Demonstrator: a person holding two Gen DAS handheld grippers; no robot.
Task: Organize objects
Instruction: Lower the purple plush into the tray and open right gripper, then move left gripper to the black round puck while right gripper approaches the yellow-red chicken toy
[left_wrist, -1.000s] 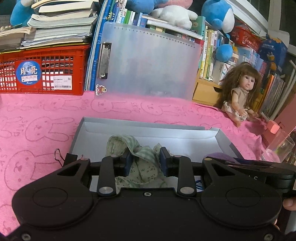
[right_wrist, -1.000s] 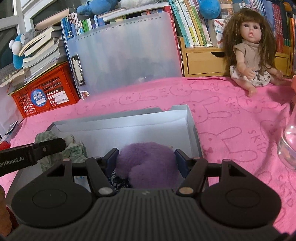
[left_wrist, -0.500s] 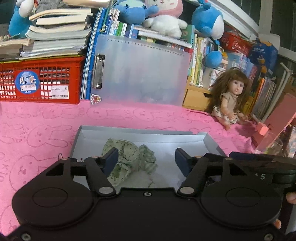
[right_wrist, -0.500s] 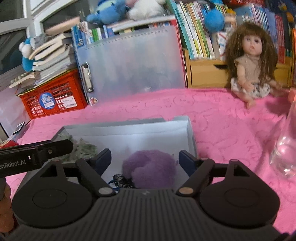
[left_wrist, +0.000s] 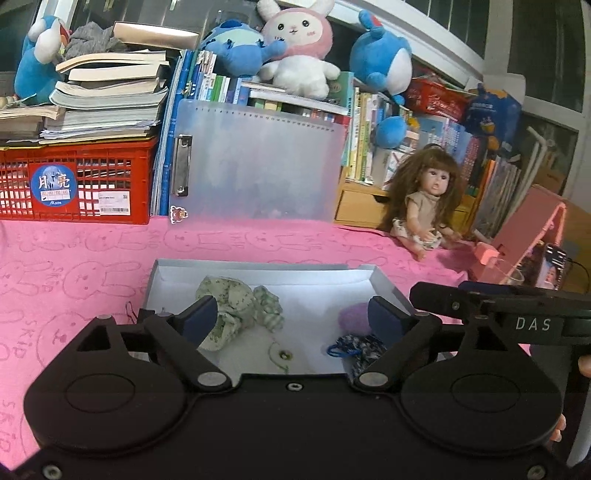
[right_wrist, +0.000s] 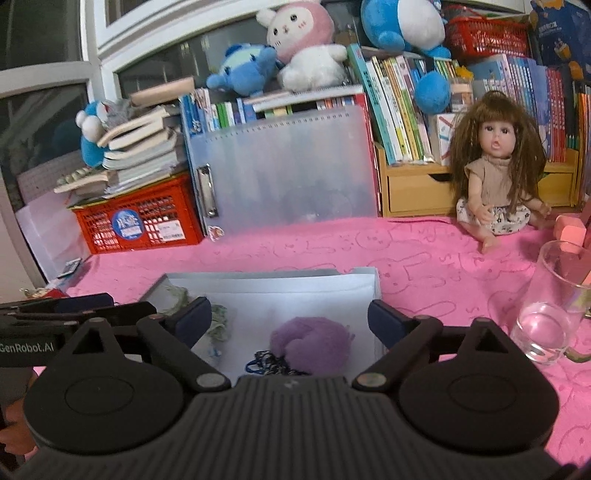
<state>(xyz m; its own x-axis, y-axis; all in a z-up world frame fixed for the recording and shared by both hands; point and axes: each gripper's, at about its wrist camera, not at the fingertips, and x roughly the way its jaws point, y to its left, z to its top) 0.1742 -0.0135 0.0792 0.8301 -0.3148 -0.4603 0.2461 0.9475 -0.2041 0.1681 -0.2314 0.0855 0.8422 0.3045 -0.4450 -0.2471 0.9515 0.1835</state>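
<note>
Your left gripper (left_wrist: 290, 315) has its jaws spread wide; they have just been opening, and the pads press on nothing. The green fabric bundle (left_wrist: 236, 306) lies free in the gray box (left_wrist: 258, 266), just beside the left finger's blue pad. Your right gripper (right_wrist: 290, 317) likewise has its jaws spread wide and has just been opening; the purple fluffy ball (right_wrist: 312, 343) lies between the pads, apart from both, on the box floor. A blue-and-black cord (right_wrist: 271, 363) lies touching the ball's near side. A small green-string pendant (left_wrist: 282, 355) lies near the middle of the box floor. The box sits on the pink bunny-print cloth (right_wrist: 424, 258). A clear glass (right_wrist: 550, 302) stands on the cloth, to the right of the box. A doll (right_wrist: 496, 173) sits at the far right edge.
</note>
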